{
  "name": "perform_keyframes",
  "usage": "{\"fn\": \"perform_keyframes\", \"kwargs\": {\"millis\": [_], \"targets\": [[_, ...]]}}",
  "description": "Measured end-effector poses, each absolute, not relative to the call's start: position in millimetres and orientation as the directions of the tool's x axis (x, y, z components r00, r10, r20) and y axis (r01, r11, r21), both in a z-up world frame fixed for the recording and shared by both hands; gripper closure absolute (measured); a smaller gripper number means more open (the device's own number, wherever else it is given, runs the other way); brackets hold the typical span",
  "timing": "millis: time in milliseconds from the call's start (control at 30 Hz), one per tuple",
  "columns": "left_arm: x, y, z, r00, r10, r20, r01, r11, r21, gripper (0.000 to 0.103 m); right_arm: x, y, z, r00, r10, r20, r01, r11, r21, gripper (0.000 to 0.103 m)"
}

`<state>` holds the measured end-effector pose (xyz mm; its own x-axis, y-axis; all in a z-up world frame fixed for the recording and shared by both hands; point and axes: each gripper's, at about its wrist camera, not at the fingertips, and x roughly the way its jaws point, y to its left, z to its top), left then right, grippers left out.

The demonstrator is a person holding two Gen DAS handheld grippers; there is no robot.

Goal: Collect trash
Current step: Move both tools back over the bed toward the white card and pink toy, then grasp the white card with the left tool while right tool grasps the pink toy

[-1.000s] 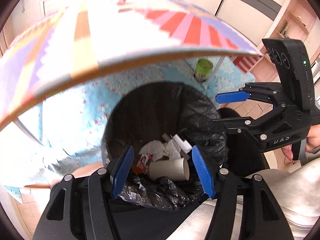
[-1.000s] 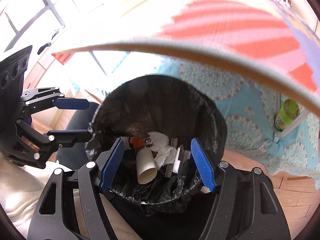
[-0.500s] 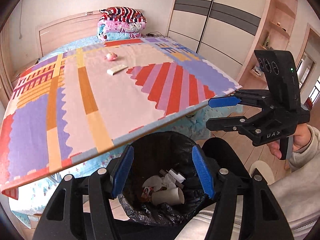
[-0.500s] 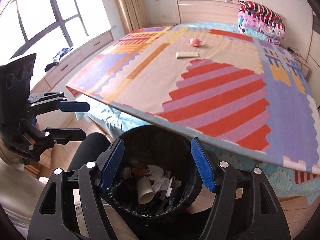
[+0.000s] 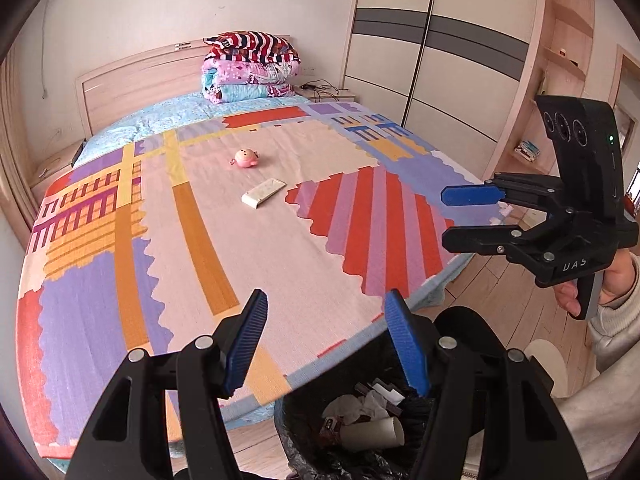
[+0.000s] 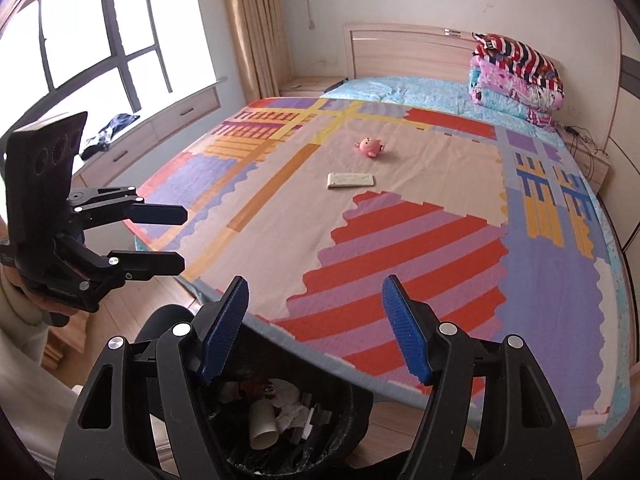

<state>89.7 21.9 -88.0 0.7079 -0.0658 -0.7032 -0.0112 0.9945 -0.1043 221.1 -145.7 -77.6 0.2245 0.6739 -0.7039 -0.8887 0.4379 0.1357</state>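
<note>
Bright daylight from window (image 6: 100, 40) (fisheye-warped edges).

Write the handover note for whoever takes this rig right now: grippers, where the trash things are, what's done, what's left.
Left gripper: open, empty, above the bin.
Right gripper: open, empty, beside it.
Trash bin: on the floor at the foot of the bed, black liner, already holding a cardboard tube, crumpled tissue and wrappers.
On the bedspread: a flat cream packet and a small pink toy behind it, both untouched.
Left to do: probably fetch the packet and bin it; the toy may not be trash.
</note>
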Motion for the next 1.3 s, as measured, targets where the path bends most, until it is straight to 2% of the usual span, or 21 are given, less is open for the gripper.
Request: {"fn": "perform_keyframes", "kwargs": {"millis": [233,500,867,1067,1167,1300], "targets": [[122,45,-99,0.693,-0.054,-0.718,-0.023,0.995,-0.096,0.045,244,-125,-69,0.232,0.688,-0.688,-0.891,0.434,0.133,0.034],[162,76,-108,0.692,-0.08,-0.718,-0.018,0.992,-0.128,0.045,265,-91,-59,0.308,0.673,-0.673,-0.893,0.449,0.041,0.034],[221,99,-118,0.672,-0.094,-0.734,0.008,0.993,-0.12,0.045,316,-52,-70,0.272,0.688,-0.672,-0.885,0.453,0.105,0.034],[242,101,-129,0.662,-0.085,-0.744,0.01,0.994,-0.105,0.045,334,-34,-80,0.28,0.67,-0.687,-0.886,0.457,0.085,0.034],[249,100,-134,0.657,-0.09,-0.749,0.022,0.995,-0.1,0.052,340,-25,-83,0.268,0.673,-0.689,-0.893,0.442,0.084,0.034],[257,99,-138,0.647,-0.035,-0.762,0.002,0.999,-0.044,0.063,351,-14,-89,0.256,0.667,-0.7,-0.894,0.439,0.091,0.034]]}}
